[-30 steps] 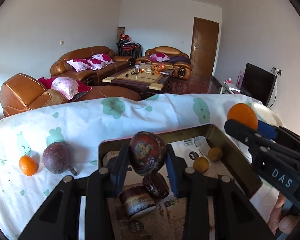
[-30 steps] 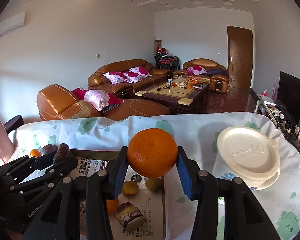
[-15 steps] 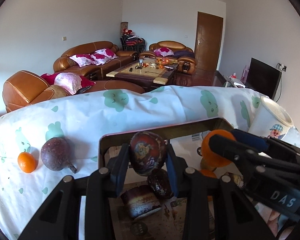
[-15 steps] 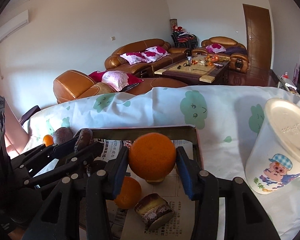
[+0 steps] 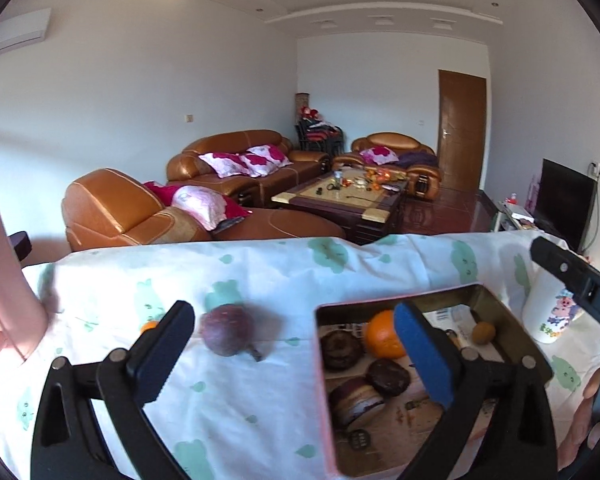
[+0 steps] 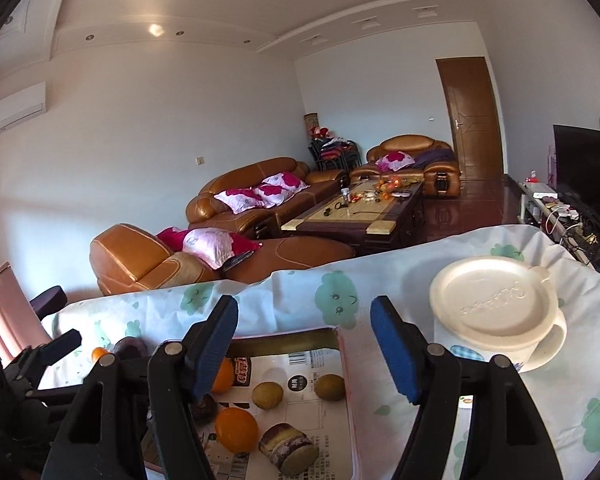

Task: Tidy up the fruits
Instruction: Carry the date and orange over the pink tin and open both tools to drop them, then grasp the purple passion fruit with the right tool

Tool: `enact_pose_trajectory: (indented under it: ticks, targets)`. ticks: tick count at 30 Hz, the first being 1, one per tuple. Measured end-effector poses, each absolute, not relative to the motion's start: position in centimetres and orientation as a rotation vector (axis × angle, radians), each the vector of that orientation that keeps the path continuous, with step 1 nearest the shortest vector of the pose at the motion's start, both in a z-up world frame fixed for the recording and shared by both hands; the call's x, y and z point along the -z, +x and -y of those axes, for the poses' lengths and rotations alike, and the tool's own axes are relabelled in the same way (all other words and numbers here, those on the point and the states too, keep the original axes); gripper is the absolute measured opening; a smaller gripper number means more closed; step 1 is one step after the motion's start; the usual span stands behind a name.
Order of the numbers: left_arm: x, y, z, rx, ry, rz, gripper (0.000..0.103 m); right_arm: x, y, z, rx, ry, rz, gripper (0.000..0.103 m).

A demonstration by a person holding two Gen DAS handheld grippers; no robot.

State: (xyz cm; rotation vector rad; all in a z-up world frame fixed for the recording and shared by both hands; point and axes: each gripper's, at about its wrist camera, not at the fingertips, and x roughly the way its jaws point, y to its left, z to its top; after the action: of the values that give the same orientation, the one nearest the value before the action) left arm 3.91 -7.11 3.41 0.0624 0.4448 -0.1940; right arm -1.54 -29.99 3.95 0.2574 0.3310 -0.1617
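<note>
On the cloth-covered counter (image 5: 260, 408), both claws gape empty; the left claw (image 5: 296, 344) should straddle the passion fruit (image 5: 228, 330) squarely before closing.

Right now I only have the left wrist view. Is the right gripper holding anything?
Observer: No. The right gripper is open, with nothing between its fingers.
Operator: I count one orange in the tray. Correct?
Observer: Two. The near orange lies in the open. The far orange sits partly behind the gripper's left-hand finger. Both are inside the tray.
Operator: And one small green-brown fruit?
Observer: Two again. The left small fruit and the right small fruit lie side by side on the printed paper, apart from each other.
</note>
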Motion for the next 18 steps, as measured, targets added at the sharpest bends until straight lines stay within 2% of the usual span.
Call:
enact_pose_trajectory:
  ticks: [9, 18]
  targets:
    - [-1.3, 3.3, 0.8, 0.065, 0.057, -0.479, 0.102, -3.1, -1.7, 29.3, 0.221, 0.212, -0.335, 0.070]
    - [-0.5, 3.2, -2.0, 0.061, 0.005, -0.511, 0.102, -2.5, -2.2, 27.2, 0.244, 0.177, -0.351, 0.070]
